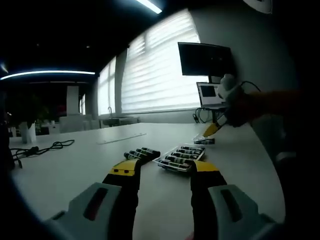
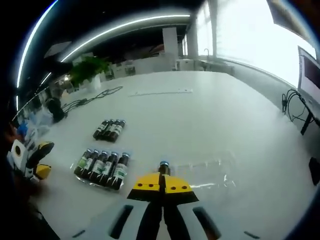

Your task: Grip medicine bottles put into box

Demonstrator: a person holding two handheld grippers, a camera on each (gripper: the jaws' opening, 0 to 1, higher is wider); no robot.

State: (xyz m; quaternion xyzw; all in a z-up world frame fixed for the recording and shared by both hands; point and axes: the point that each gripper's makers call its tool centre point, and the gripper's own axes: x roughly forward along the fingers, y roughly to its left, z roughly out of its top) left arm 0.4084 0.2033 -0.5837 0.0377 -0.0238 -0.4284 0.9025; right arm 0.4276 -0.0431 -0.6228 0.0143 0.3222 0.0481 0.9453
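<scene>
Jaws of the left gripper (image 1: 162, 175) are held apart over the counter (image 1: 75, 170), grasping nothing; loose bottles (image 1: 141, 153) lie beyond, long axes pointing away. Jaws of the right gripper (image 2: 162, 187) are clenched on a small bottle (image 2: 163, 167) above a clear box (image 2: 210, 170). Light, smooth and likely breakable, the bottle is best taken mid-body.

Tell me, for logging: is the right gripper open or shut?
Shut: the right gripper's jaws meet on a bottle over the clear tray.
</scene>
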